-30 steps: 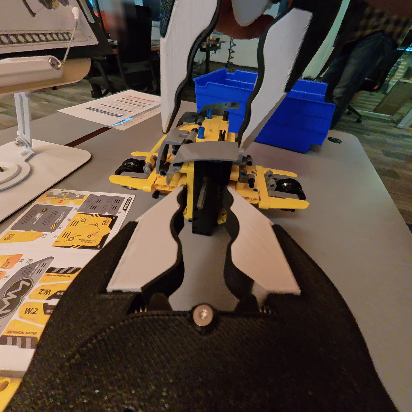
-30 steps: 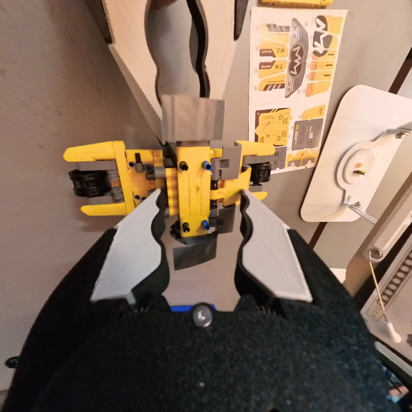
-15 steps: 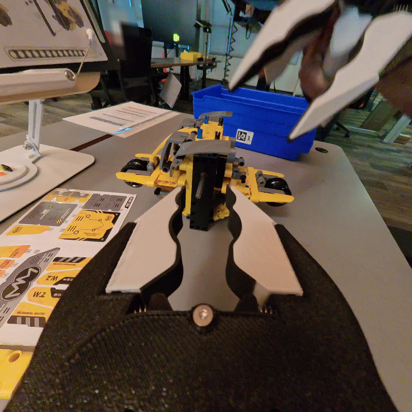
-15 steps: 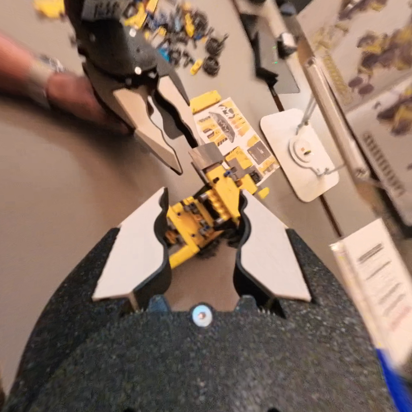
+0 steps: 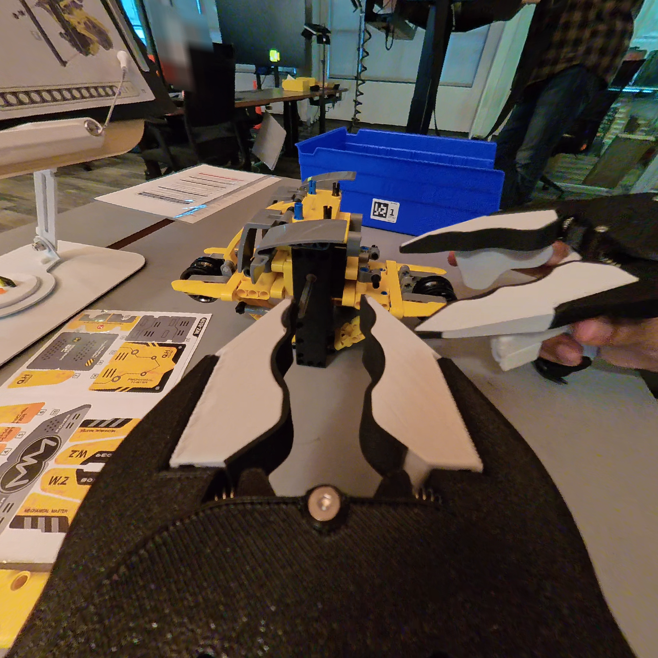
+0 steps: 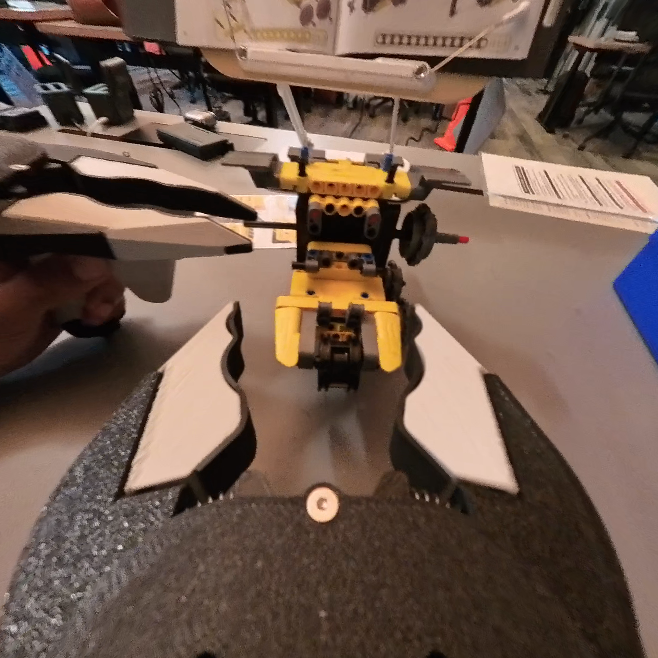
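Two grippers meet around one yellow, black and grey brick-built vehicle (image 5: 313, 270) standing on the grey surface (image 5: 534, 445). The left gripper (image 5: 325, 309) has its jaws closed on the black upright block at the model's near end, fingertips pressing either side. The right gripper (image 6: 324, 313) sits low at the model's side with its jaws open, one yellow wheel fork and black wheel lying between the fingers without clear contact; its picture is somewhat blurred. A hand (image 5: 584, 341) holds that gripper's white handle. A sheet of yellow and grey stickers (image 5: 92, 384) lies flat just beside the model, near the white base of a stand (image 5: 82, 274) carrying an open booklet. A blue bin (image 5: 420, 178) stands behind the model, and a printed paper (image 5: 192, 188) lies farther back.
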Demonstrator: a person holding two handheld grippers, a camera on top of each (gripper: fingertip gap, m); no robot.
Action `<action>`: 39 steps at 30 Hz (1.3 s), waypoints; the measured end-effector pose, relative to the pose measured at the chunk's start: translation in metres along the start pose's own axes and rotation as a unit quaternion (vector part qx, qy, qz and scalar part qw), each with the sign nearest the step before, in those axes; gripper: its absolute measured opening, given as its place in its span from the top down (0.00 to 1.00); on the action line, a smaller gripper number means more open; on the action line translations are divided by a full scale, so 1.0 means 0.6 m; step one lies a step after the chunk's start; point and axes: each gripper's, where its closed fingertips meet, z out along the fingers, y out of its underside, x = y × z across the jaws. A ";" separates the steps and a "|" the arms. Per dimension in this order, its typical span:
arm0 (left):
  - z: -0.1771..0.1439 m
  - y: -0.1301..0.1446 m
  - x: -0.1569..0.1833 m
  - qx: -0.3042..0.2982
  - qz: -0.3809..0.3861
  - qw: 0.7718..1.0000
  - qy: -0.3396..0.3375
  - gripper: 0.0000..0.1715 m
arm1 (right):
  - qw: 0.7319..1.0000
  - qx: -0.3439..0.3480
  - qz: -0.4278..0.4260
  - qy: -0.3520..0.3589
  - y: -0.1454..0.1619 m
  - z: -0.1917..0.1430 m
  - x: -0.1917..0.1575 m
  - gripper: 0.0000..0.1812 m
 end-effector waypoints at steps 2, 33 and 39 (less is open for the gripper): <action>0.001 0.002 0.003 -0.004 0.001 1.000 0.007 0.80 | 1.000 -0.020 0.016 -0.001 0.011 0.010 0.007 0.48; 0.013 0.006 0.016 -0.014 0.061 0.998 -0.005 0.73 | 0.938 -0.026 -0.089 -0.334 -0.012 0.109 0.051 0.55; 0.008 -0.001 0.010 0.002 0.038 0.999 0.001 0.75 | 0.940 -0.013 -0.075 -0.333 -0.017 0.097 0.055 0.57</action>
